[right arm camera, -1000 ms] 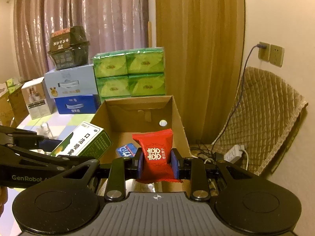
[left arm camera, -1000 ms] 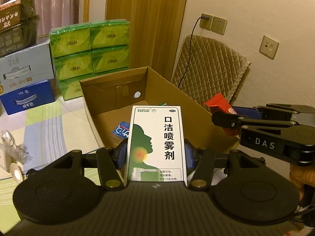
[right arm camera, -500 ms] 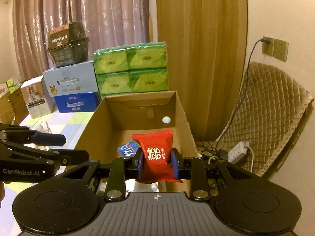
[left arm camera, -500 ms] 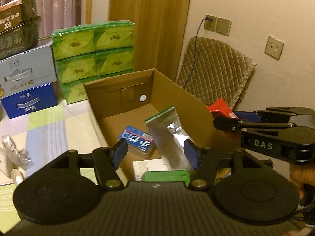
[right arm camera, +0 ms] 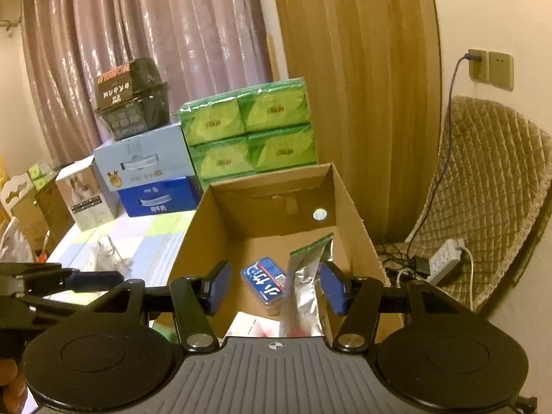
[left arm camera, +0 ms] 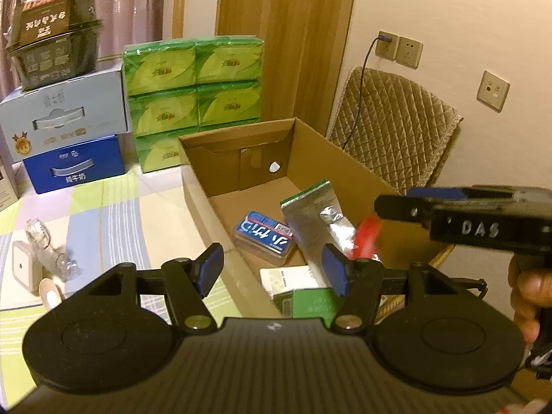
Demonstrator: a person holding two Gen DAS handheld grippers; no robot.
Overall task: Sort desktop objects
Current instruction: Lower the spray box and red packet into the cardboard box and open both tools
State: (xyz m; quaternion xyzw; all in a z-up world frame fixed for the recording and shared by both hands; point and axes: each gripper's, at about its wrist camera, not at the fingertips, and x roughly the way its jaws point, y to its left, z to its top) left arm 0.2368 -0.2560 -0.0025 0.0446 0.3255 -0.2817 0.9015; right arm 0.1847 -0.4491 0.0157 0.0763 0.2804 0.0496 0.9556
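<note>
Left wrist view: the left gripper [left arm camera: 272,269] is spread wide with nothing between its blue pads, poised over the near edge of the open cardboard box [left arm camera: 345,169]. Inside the box lie a blue packet [left arm camera: 264,236] flat on the bottom, a silver foil pouch [left arm camera: 317,220] with a green top edge leaning beside it, and, nearest the camera, a white-and-green medicine box [left arm camera: 300,289] partly hidden behind the gripper fingers. A red snack packet [left arm camera: 367,236] shows as a blurred streak in mid-air just under the right gripper [left arm camera: 396,203], which reaches in from the right above the box's right wall; its spread cannot be told from this side. The box stands on a checked surface [left arm camera: 103,214]. On that surface to the left are a crumpled clear wrapper [left arm camera: 48,252] and a small white device [left arm camera: 22,269]. Behind the box stand stacked green tissue packs [left arm camera: 193,96], a pale blue carton [left arm camera: 65,117] and a dark blue carton [left arm camera: 74,164].

Right wrist view: the right gripper [right arm camera: 274,288] is spread open and empty, directly above the cardboard box [right arm camera: 355,227]. Between its fingers the blue packet [right arm camera: 264,281] and the silver foil pouch [right arm camera: 303,286] are seen on the box floor. A blurred patch of red and white [right arm camera: 262,327] lies at the near end, too indistinct to identify. The left gripper [right arm camera: 86,281] enters from the left edge beside the box.
</note>
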